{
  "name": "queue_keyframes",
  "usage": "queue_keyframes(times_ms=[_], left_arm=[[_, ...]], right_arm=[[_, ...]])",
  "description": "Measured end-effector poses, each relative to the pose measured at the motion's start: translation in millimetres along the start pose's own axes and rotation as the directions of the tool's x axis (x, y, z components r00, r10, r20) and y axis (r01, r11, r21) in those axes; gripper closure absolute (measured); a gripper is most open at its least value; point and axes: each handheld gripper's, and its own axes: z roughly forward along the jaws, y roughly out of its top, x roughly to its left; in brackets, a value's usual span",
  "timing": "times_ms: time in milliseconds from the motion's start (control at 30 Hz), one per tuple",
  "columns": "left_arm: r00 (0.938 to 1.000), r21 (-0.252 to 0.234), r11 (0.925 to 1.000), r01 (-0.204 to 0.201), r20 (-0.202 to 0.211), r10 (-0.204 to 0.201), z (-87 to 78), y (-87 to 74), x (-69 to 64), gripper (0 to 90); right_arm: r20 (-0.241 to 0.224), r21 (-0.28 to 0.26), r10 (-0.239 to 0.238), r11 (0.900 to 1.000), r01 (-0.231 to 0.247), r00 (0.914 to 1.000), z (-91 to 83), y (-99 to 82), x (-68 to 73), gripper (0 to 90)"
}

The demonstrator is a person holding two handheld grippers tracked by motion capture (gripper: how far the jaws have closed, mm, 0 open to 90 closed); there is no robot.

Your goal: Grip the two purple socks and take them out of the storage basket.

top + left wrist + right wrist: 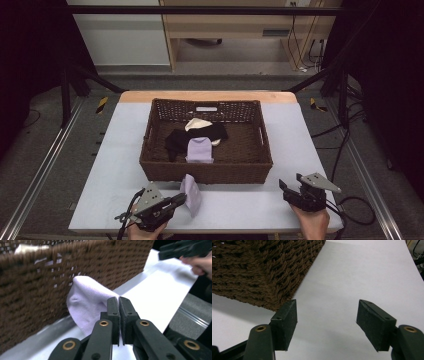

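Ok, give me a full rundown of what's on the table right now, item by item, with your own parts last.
Wicker basket: one, dark brown, table centre.
Lilac cloth: one, in basket, front middle.
Black cloth: one, in basket, behind the lilac one.
Cream cloth: one, in basket, partly under the black.
Lilac cloth in claw: one, outside the basket's front wall.
Table: one, pale grey top.
Left claw: black, shut on that cloth.
Right claw: black, open, empty, front right.

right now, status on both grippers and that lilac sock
Left gripper shut on lilac sock, outside basket. Right gripper open, empty. Nothing in the way.
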Motion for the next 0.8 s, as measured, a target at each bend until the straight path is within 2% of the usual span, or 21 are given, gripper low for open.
queue_keyframes(times_ms=[167,233,333,400,500,533,600,633,667,767,800], left_arm=[[0.9999,0.036,0.9993,0.002,-0.016,-0.001,8.5,-4.6,2.7,86.1],[0.9996,0.065,0.9979,0.005,-0.029,-0.003,14.9,-8.1,4.1,85.2],[0.9993,0.083,0.9965,0.01,-0.036,-0.007,18.2,-10.1,4.6,78.0],[0.9984,0.089,0.9959,0.02,-0.055,-0.015,17.4,-9.4,4.5,68.0],[0.9979,0.075,0.9969,0.026,-0.06,-0.022,13.6,-8.0,4.7,60.0],[0.9968,0.053,0.9981,0.031,-0.076,-0.026,8.8,-4.9,4.5,57.5],[0.9962,0.023,0.9992,0.033,-0.081,-0.031,3.3,-0.8,5.0,56.8],[0.9962,0.023,0.9992,0.033,-0.081,-0.031,3.3,-0.8,5.0,55.9],[0.9954,-0.002,0.9994,0.035,-0.09,-0.035,-1.9,4.8,5.6,54.7],[0.9942,-0.023,0.9992,0.033,-0.101,-0.036,-7.1,12.0,5.9,51.3],[0.9935,-0.049,0.9986,0.02,-0.111,-0.025,-13.0,19.9,5.6,50.8]], right_arm=[[0.001,0.003,-0.003,1.0,0.003,1.0,0.7,-0.2,-0.1,33.0],[0.001,0.007,-0.003,1.0,0.003,1.0,0.8,-0.3,0.1,33.0],[0.0,0.008,0.0,1.0,0.0,1.0,0.6,-0.3,0.3,33.0],[0.001,0.007,-0.003,1.0,0.003,1.0,0.8,-0.4,0.0,33.0],[-0.002,0.01,0.003,1.0,-0.003,1.0,0.5,-0.3,0.3,33.0],[0.001,0.007,-0.003,1.0,0.003,1.0,0.9,-0.3,0.0,33.0],[0.001,0.005,-0.002,1.0,0.002,1.0,1.0,-0.3,0.0,33.0],[0.001,0.006,-0.001,1.0,0.001,1.0,1.0,-0.3,0.1,33.0],[0.001,0.005,-0.001,1.0,0.001,1.0,1.0,-0.3,0.1,33.0],[0.001,0.006,-0.001,1.0,0.001,1.0,0.8,-0.3,0.0,33.0],[0.002,0.004,-0.001,1.0,0.001,1.0,0.9,-0.3,-0.1,33.0]])
